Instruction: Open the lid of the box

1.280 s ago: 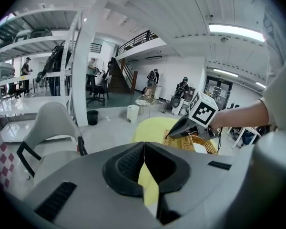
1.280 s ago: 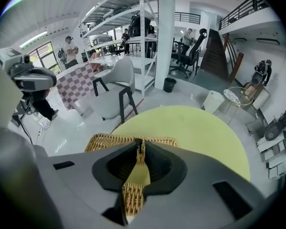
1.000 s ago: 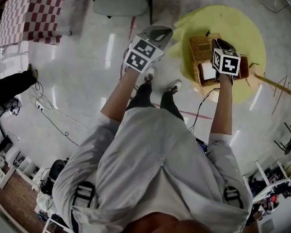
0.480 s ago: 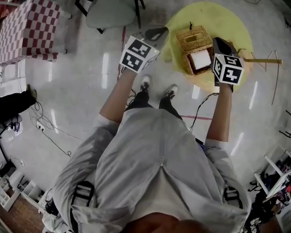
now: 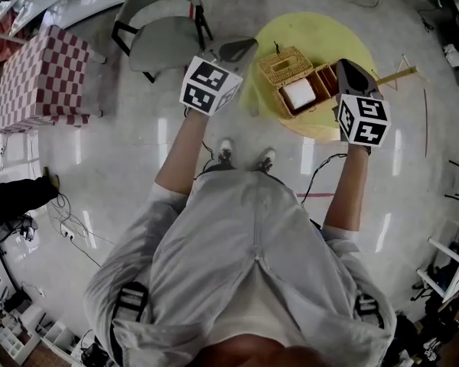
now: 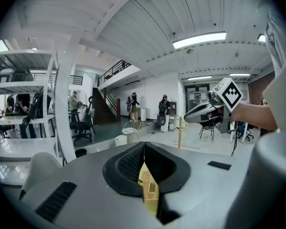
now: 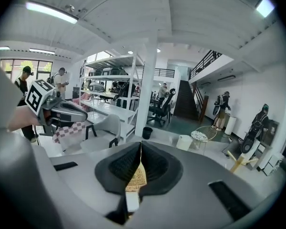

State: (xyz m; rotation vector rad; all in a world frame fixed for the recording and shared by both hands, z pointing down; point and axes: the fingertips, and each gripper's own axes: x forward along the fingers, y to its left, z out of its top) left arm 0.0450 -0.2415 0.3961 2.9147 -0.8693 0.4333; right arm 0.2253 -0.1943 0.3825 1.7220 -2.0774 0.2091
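Wicker box (image 5: pixel 280 67) open on yellow table (image 5: pixel 314 33) | left hand-held gripper (image 5: pixel 243 47), right hand-held gripper (image 5: pixel 346 67): jaws together, empty, flanking box

The box (image 5: pixel 281 67) is tan wicker weave with a white block (image 5: pixel 300 94) inside, on a pale yellow round surface (image 5: pixel 321 125). A checked cloth (image 5: pixel 42 75) is red and white. The left gripper (image 5: pixel 243 48) and right gripper (image 5: pixel 346 69) are grey, with black-and-white marker cubes.
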